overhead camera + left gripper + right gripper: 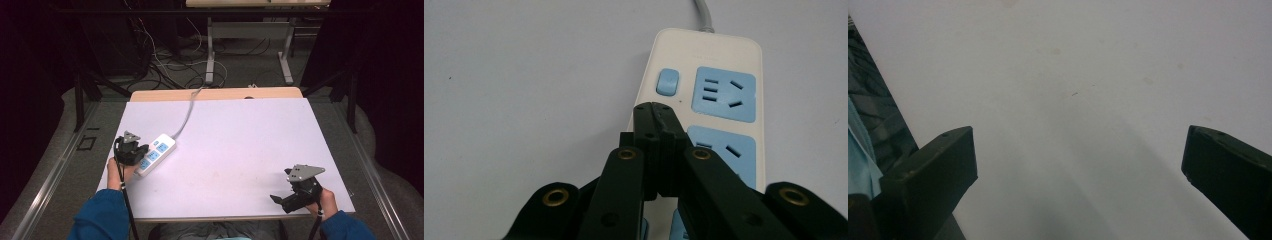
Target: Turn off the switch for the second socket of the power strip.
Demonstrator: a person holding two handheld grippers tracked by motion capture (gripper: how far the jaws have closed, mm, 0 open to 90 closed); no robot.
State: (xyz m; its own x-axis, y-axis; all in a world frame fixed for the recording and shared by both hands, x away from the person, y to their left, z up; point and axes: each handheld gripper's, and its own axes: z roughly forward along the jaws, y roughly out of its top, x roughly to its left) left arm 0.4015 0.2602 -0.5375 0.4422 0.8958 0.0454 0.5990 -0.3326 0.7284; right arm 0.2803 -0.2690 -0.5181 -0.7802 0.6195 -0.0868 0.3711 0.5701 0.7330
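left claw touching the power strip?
Cannot tell. In the left gripper view the left claw, jaws shut, overlaps the power strip beside its blue switch, but neither contact nor a gap under the tips is plain. The high view is too coarse.

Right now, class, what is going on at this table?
A person works with a gripper in each hand. The left gripper, jaws shut, hovers over a white power strip with blue sockets, near its blue switch. The right gripper rests apart on the white table, jaws open and empty.
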